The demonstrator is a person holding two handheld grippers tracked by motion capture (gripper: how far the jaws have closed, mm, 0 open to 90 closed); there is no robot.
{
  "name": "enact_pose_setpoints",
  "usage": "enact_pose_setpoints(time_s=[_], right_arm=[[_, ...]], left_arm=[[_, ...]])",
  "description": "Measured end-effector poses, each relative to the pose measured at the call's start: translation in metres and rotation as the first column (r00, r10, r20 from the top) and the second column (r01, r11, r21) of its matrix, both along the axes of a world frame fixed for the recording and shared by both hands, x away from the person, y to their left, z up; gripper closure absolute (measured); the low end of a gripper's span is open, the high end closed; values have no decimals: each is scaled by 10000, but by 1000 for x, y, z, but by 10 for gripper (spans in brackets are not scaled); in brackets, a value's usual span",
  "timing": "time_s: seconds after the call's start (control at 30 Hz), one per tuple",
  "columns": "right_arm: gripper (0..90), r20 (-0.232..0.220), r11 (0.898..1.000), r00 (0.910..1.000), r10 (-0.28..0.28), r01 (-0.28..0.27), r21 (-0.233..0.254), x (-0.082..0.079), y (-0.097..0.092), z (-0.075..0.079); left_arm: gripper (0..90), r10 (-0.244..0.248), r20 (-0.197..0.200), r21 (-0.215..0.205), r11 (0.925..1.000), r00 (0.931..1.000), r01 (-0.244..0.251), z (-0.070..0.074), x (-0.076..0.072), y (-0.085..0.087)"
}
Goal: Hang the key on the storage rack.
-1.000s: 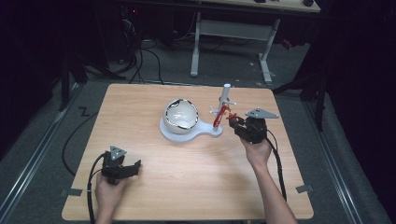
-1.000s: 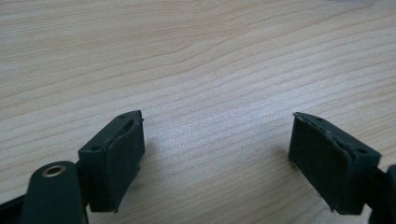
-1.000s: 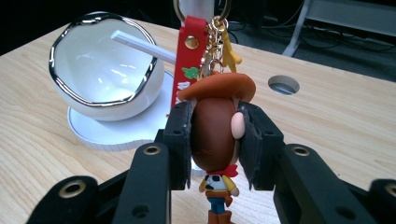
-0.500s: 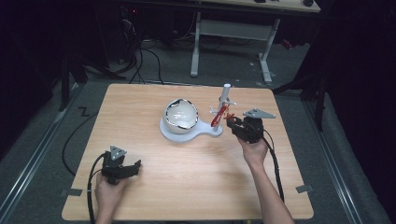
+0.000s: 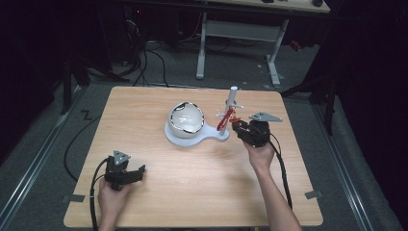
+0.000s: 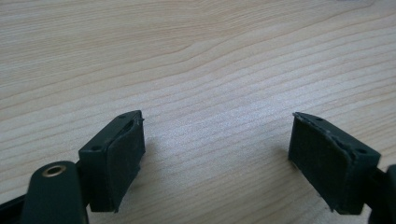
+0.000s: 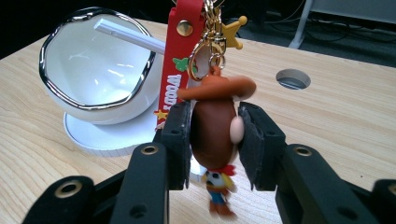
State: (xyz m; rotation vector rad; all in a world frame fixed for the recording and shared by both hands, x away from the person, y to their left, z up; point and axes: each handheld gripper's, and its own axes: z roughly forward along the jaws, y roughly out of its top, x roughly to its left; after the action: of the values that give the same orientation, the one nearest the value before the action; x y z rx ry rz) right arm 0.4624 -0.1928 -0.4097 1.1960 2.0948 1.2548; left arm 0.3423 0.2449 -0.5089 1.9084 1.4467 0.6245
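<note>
A cowboy figure keychain (image 7: 214, 126) hangs by a red strap (image 7: 180, 60) and gold clasp from the white post (image 5: 232, 102) of a stand. My right gripper (image 7: 214, 140) is shut on the figure's brown body, its pads pressing both sides. In the high view the right gripper (image 5: 243, 129) sits just right of the red keychain (image 5: 222, 120). A white bowl with a silver rim (image 5: 185, 118) tilts on the stand's base (image 5: 211, 134). My left gripper (image 5: 129, 173) rests at the table's near left, open over bare wood (image 6: 217, 154).
The wooden table (image 5: 159, 192) has a round cable hole (image 7: 293, 78) beyond the keychain. A white rod (image 7: 128, 35) lies inside the bowl (image 7: 100, 65). Cables trail from both grippers off the front edge. A desk frame (image 5: 235, 33) stands on the floor behind.
</note>
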Motion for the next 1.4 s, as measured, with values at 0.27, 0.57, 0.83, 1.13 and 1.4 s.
enact_pose_setpoints(time_s=[0.27, 0.57, 0.83, 1.13, 1.4], right_arm=[[620, 64, 10000, 10000, 6, -6, 20, -2, -3, 2], [535, 221, 9999, 9997, -99, 96, 105, -8, -8, 3], [505, 252, 9995, 9993, -270, 267, 150, -14, -18, 5], [495, 404, 9992, 9986, -336, 327, 225, -23, -27, 7], [497, 516, 9981, 9978, -422, 398, 480, -35, -38, 8]], left_arm=[[189, 1, 3, -5, 10000, 10000, -1, 0, 0, 0], [189, 1, 2, -15, 10000, 10000, -1, 0, 0, 0], [189, 0, 1, -1, 10000, 10000, 0, 0, 0, 0], [189, 0, 2, 2, 10000, 10000, 0, 0, 0, 0], [189, 0, 2, 0, 10000, 10000, 0, 0, 0, 0]])
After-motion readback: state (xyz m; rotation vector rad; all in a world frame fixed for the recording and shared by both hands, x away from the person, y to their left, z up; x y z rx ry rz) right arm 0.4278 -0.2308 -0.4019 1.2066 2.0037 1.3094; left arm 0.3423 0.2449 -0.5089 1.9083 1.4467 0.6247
